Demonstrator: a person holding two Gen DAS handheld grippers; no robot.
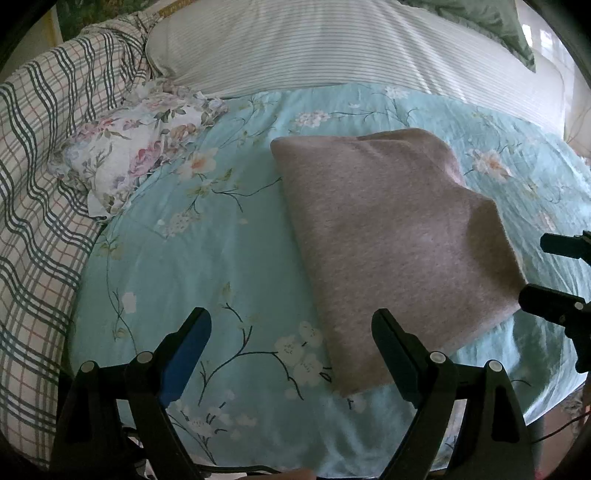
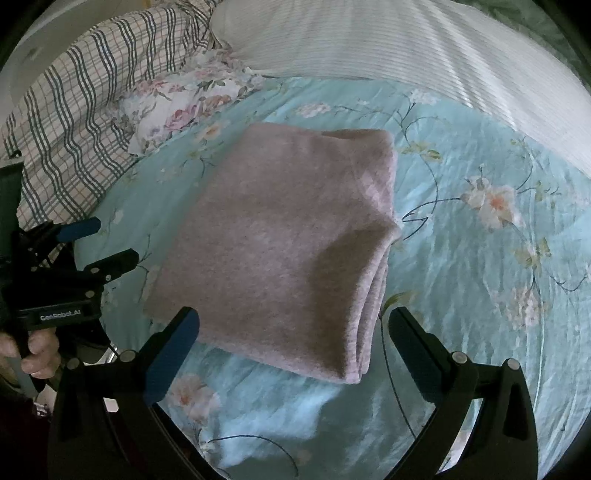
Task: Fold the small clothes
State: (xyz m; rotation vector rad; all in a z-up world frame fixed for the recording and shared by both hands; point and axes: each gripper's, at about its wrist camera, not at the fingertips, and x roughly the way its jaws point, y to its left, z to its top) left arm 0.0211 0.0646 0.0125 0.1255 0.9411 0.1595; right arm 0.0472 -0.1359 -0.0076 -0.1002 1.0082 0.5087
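Note:
A folded pinkish-mauve knit garment (image 1: 388, 236) lies flat on the light blue floral bedsheet (image 1: 207, 266); it also shows in the right wrist view (image 2: 280, 251), with stacked layers along its right edge. My left gripper (image 1: 291, 325) is open and empty, just in front of the garment's near left edge. My right gripper (image 2: 291, 325) is open and empty, hovering just in front of the garment's near edge. The right gripper shows at the right edge of the left wrist view (image 1: 546, 273), and the left gripper at the left of the right wrist view (image 2: 110, 240).
A floral pillow (image 1: 140, 147) lies at the back left. A plaid blanket (image 1: 40, 192) runs along the left side. A white striped pillow (image 1: 332, 44) lies across the back. A green cloth (image 1: 491, 22) lies at the far right.

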